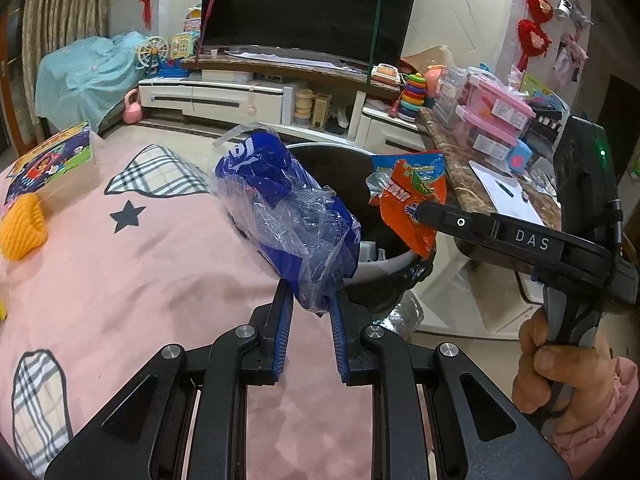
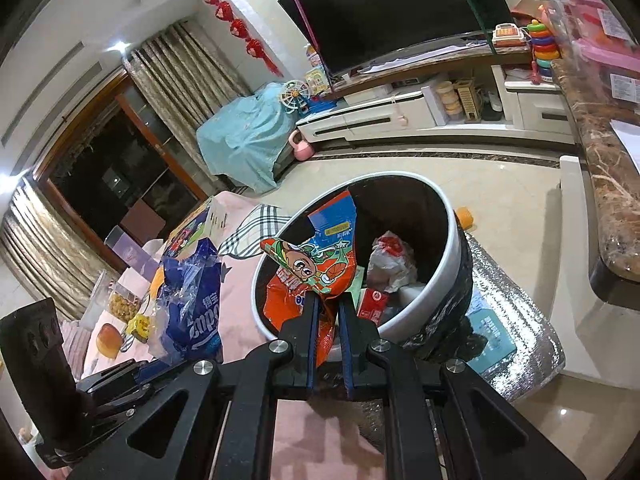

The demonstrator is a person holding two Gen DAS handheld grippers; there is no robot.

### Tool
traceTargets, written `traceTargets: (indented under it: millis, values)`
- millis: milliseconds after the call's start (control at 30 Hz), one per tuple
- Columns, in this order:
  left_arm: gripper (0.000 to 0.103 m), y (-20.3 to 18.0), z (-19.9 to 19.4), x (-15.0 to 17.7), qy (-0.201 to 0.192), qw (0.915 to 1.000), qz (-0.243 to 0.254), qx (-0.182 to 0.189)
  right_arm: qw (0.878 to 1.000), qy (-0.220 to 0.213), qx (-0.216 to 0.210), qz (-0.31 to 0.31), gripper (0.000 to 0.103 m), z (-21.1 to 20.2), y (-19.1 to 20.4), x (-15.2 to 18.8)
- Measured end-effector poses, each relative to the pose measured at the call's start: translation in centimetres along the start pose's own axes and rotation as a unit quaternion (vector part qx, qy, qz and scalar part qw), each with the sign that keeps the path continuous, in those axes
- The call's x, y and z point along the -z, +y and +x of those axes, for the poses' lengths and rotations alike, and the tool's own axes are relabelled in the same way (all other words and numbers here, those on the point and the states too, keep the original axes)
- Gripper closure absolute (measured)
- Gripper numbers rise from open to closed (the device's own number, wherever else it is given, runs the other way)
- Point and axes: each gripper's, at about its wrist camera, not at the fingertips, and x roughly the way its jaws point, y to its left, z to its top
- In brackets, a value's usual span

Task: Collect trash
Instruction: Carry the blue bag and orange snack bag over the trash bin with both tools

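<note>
Trash bin (base hidden), orange wrapper over it, blue wrapper crumpled

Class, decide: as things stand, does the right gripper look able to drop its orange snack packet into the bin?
Probably yes: the right gripper, shut on the orange snack packet, is at the open bin rim; nothing blocks the mouth.

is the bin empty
No, the bin already holds a crumpled white wrapper and a red carton.
</note>
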Motion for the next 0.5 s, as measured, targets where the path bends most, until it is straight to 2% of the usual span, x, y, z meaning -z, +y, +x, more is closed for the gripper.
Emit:
traceTargets:
  millis: [500]
  values:
    - [0.086, -1.8, 2.2, -2.2, 0.012, 0.9997, 0.022, 0.007, 1.0, -0.002, 0.017, 0.0, 0.093, 0.6, -1.1, -1.8]
